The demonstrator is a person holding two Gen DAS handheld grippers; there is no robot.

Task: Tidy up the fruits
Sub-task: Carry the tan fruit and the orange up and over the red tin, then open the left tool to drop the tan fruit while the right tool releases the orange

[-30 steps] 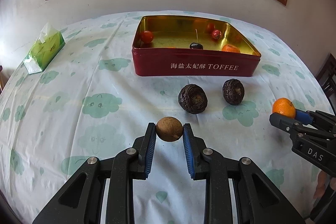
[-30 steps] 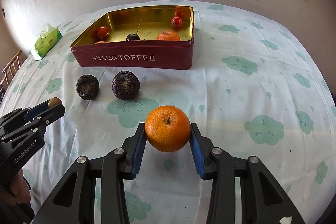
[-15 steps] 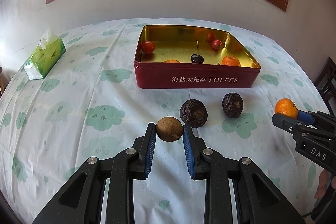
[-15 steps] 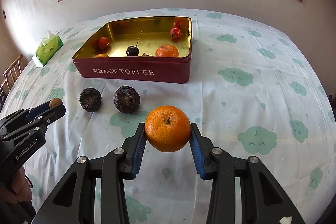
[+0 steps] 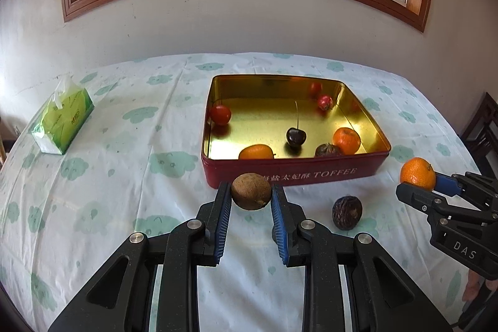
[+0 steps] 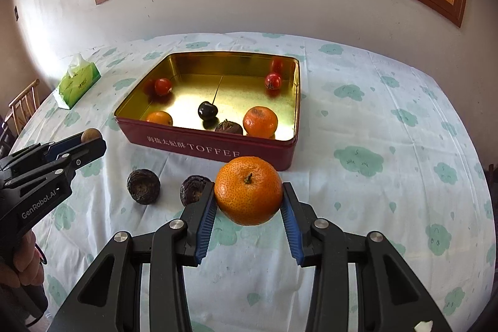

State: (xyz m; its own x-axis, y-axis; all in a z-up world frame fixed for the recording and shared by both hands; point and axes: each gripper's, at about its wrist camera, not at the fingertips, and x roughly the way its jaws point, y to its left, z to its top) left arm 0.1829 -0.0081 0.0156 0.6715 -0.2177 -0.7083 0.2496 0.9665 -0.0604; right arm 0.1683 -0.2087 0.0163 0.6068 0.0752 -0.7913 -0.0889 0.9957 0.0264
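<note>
The left gripper (image 5: 251, 209) clamps a small, matte brown, rough-skinned oval fruit (image 5: 251, 191), long axis running across the pads, above the table's (image 5: 93, 207) near edge. Ahead sits the glossy red toffee tin (image 5: 295, 175), gold inside. Two dark wrinkled fruits (image 6: 143, 186), perhaps dried, lie before it. The right gripper (image 6: 248, 215) pinches a pebbly round tangerine (image 6: 248, 190), stem upward.

Red tin (image 6: 218, 145), gold inside; white tablecloth (image 6: 373, 114), green clouds
</note>
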